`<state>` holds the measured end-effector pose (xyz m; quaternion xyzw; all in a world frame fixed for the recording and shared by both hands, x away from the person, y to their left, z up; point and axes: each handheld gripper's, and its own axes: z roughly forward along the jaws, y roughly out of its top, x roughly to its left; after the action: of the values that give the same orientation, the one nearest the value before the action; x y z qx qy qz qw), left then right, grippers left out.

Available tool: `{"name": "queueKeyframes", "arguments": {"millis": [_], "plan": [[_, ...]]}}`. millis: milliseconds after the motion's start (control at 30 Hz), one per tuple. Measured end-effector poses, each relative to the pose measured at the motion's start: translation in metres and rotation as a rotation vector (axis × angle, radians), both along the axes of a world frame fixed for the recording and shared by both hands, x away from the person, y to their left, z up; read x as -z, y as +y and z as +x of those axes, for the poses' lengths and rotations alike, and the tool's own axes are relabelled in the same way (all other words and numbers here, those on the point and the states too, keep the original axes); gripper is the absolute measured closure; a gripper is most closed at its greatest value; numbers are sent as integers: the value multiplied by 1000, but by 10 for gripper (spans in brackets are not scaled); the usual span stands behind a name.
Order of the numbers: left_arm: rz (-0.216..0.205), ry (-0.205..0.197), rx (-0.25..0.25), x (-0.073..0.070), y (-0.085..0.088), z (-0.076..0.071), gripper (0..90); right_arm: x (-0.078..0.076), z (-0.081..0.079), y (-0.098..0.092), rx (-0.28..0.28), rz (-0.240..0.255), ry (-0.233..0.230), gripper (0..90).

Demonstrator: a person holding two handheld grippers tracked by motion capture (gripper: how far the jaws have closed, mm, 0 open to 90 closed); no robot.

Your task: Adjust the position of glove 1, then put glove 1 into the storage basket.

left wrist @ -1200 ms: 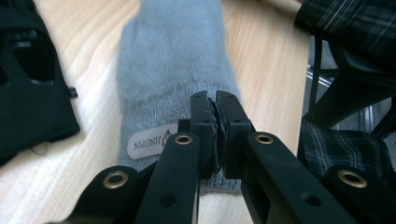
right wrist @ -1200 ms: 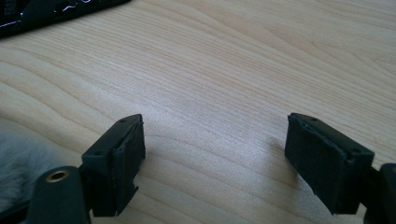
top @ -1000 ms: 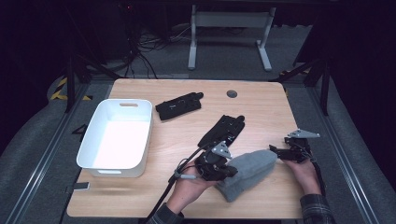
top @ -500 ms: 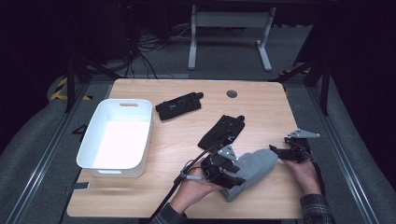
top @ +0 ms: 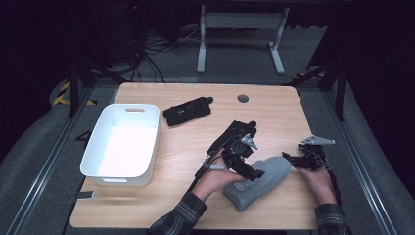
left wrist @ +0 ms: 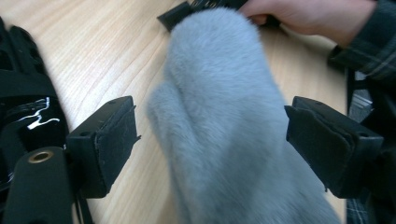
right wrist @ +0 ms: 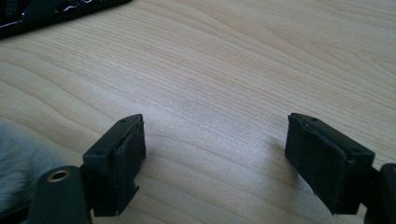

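Note:
A grey fleece mitten (top: 268,177) lies on the wooden table (top: 176,161) near its front edge. My left gripper (top: 248,170) hovers over the mitten's left part. In the left gripper view its jaws have just been opening; the mitten (left wrist: 224,121) lies between the pads (left wrist: 109,137) with a gap on each side. My right gripper (top: 289,159) rests at the mitten's right tip, held low to the table. In the right gripper view its jaws stand wide with bare wood between them, and the mitten's fuzzy edge (right wrist: 18,156) shows at the lower left.
A white tub (top: 122,142) stands at the table's left. A black device (top: 187,111) lies behind the middle, and a second black device (top: 232,137) lies just behind my left hand. A round grommet (top: 242,98) sits near the far edge.
My left gripper has slid to the right onto the mitten and sunk a little, and its jaws have gone from shut to wide. The right gripper has kept still.

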<state>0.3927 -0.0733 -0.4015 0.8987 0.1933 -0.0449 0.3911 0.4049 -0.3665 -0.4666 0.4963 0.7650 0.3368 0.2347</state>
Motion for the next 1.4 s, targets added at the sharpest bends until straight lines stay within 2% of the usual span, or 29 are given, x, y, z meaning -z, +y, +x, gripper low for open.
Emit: {"name": "queueKeyframes", "arguments": {"millis": [167,333,367,400,433,600,667,700,733,900,1133,1233,1400], "plan": [[26,14,10,10,-10,2,153,0,0,0,0,-1,0,207],[80,29,13,22,-21,4,134,0,-1,0,-4,-2,0,208],[80,29,13,22,-21,4,130,0,-1,0,-4,-2,0,208],[107,42,14,27,-25,4,124,0,-1,0,-4,-2,1,208],[116,46,19,30,-26,5,116,0,-1,0,-4,-2,1,208],[128,73,24,40,-30,4,84,0,-1,0,-3,-3,0,207],[134,120,39,47,-33,4,85,0,-1,0,-4,-3,0,207],[141,128,48,48,-34,4,90,0,-1,0,-3,-2,1,206],[142,111,54,49,-35,2,92,0,-1,0,-3,-3,1,206],[160,112,81,46,-37,1,188,0,-1,0,-4,-4,0,206],[164,178,131,44,-38,1,452,0,-1,1,-7,-4,0,205],[161,188,142,43,-37,2,538,0,-1,1,-7,-4,0,205],[162,201,134,39,-35,1,615,0,-1,1,-6,-5,0,205]]}}
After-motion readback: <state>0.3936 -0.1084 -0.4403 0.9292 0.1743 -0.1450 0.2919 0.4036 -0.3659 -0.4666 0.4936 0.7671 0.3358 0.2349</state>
